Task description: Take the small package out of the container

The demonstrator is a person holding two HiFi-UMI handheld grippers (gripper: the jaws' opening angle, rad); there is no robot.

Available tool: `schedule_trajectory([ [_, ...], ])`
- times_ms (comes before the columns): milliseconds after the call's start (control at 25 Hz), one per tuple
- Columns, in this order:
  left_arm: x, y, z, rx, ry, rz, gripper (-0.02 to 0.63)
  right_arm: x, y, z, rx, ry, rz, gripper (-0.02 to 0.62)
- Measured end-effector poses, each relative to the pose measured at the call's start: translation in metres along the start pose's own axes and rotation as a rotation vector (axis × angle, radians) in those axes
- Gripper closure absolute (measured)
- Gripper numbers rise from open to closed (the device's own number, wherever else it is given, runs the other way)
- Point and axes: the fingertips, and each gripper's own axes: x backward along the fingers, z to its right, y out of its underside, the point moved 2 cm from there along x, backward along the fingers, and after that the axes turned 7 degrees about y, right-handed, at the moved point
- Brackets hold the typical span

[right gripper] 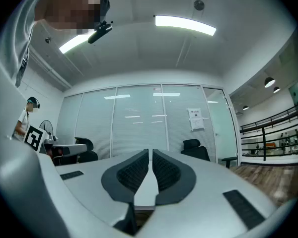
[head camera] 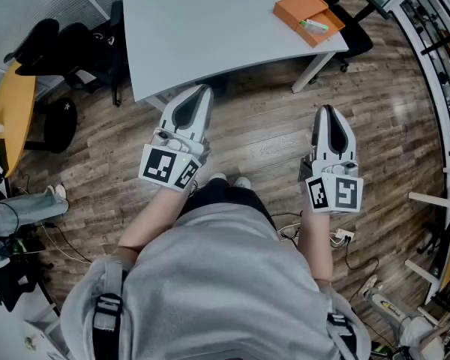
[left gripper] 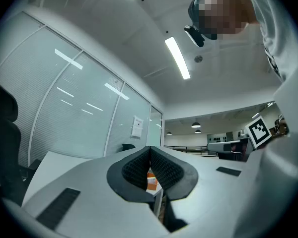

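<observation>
A person looks down at a two-fingered tool in each hand, both held over a wooden floor (head camera: 270, 137) in front of a pale grey bench (head camera: 210, 28).

The left gripper (head camera: 201, 90) has its fingers (left gripper: 166, 170) clenched, tips touching, with nothing gripped between them. The right gripper (head camera: 326, 109) is clenched too, with its ribbed fingers (right gripper: 166, 172) pressed together at the tips and empty.

An orange container (head camera: 294, 7) sits near the bench's right-hand corner. It is ahead of the right gripper's fingers and well apart from them, and ahead and far to the right of the left gripper's fingers. The small package (head camera: 313, 26), white with a touch of green, lies inside the container along the side nearer the person. In the left gripper view, a sliver of the orange container (left gripper: 152, 183) shows through the narrow gap below the closed fingertips.

Neither gripper touches the bench or the container. The fingers of both stop short of the bench's near edge. Black office chairs (head camera: 60, 43) stand off to the left of the left gripper's fingers.
</observation>
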Motion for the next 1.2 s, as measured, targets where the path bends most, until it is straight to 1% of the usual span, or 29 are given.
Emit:
schedule_trajectory([
  [160,-0.004,0.002,0.005,0.0,-0.008,0.002,0.586,0.003,-0.004,0.004,0.01,-0.01,0.012,0.537],
  [280,-0.007,0.004,0.009,-0.004,-0.022,0.004,0.586,0.007,-0.006,0.01,-0.003,-0.021,0.026,0.535],
  [440,-0.013,0.008,0.015,-0.015,-0.037,0.001,0.586,0.006,-0.001,0.024,-0.022,-0.039,0.008,0.535],
  [680,-0.025,0.018,0.0,-0.008,-0.063,0.0,0.586,-0.01,0.013,0.03,-0.034,-0.051,-0.014,0.535],
  [800,-0.043,0.024,-0.015,-0.002,-0.062,0.007,0.586,-0.029,0.017,0.035,-0.034,-0.049,-0.014,0.535],
  [960,-0.076,0.025,-0.046,0.0,-0.052,0.025,0.586,-0.071,0.019,0.04,-0.025,-0.054,-0.013,0.535],
  [1080,-0.1,0.025,-0.078,0.001,-0.033,0.026,0.586,-0.114,0.022,0.038,-0.024,-0.057,-0.018,0.535],
  [1200,-0.128,0.022,-0.118,-0.008,-0.012,0.029,0.586,-0.166,0.022,0.033,-0.014,-0.051,-0.01,0.535],
])
